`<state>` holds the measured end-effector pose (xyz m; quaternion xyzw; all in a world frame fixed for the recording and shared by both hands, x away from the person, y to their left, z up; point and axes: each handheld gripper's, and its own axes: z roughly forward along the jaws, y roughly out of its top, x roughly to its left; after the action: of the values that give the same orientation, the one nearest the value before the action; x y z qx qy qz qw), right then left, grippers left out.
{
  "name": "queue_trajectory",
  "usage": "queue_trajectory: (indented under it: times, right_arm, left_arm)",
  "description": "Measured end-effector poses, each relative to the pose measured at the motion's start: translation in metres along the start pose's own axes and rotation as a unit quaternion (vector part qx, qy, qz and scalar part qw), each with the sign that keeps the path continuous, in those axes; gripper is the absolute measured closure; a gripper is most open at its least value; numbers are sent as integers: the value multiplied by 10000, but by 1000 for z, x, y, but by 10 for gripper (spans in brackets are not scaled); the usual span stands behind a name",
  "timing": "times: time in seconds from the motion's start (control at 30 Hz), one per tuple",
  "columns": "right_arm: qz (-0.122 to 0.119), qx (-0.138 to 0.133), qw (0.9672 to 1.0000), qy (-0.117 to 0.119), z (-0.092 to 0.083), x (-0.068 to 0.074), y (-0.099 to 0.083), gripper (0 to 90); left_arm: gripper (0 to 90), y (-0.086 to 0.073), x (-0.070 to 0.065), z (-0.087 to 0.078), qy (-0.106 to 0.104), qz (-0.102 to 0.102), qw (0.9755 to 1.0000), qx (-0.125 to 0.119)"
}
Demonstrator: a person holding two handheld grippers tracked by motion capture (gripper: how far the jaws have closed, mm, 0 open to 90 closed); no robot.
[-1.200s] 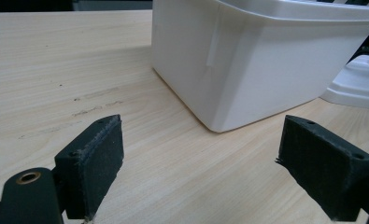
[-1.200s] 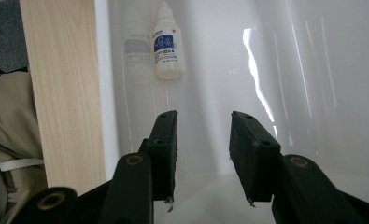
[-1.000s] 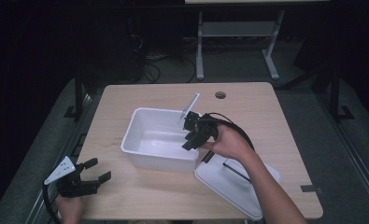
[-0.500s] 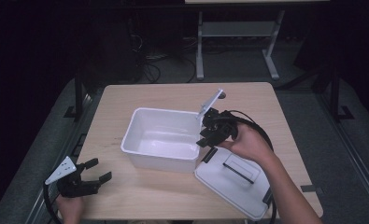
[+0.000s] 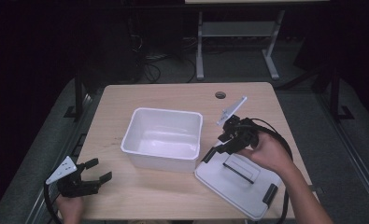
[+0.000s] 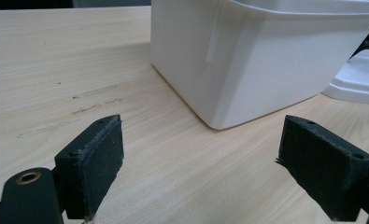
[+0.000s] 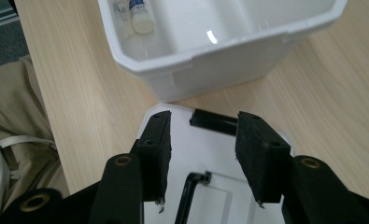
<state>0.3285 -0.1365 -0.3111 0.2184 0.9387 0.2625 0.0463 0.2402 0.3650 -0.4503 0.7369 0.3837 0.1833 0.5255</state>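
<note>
My right gripper [image 5: 219,148] hangs over the near-left corner of the white lid [image 5: 240,181], its fingers [image 7: 159,144] parted with nothing between them; they have just been opening. In the right gripper view I look down between them onto the lid [image 7: 205,154], with one black latch [image 7: 213,122] at its far edge and the black handle [image 7: 188,196] bent across its top. The lid lies flat on the table [image 5: 173,95], to the right of the white tub [image 5: 163,138] and just beside its near-right corner; a second black latch [image 5: 269,194] sits on its near-right edge. Beyond the lid in the right gripper view stands the tub [image 7: 219,51], open, and at its corner I see a small pale bottle with a blue label [image 7: 140,16] lying inside. My right hand [image 5: 266,151] grips the tool body, and the cable [image 5: 285,149] loops round behind the wrist. My left gripper [image 5: 91,175] rests low at the near-left corner of the table, well apart from the tub, its fingers [image 6: 95,158] spread wide and holding nothing; the left gripper view shows bare wood [image 6: 79,70] between them and the tub's near corner [image 6: 247,70] farther off, with an edge of the lid [image 6: 359,79] at the right. The grey plate [image 5: 63,169] tops the left gripper, and another grey plate [image 5: 232,110] tops the right.
</note>
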Motion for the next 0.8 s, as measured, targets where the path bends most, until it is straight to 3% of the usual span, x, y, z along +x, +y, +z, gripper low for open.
queue_trajectory:
  times: [0.8]
  right_arm:
    - [413,59,9991,-23,18,3,-67,535]
  left_arm:
    - [131,0,-2,0,16,2,10000,5]
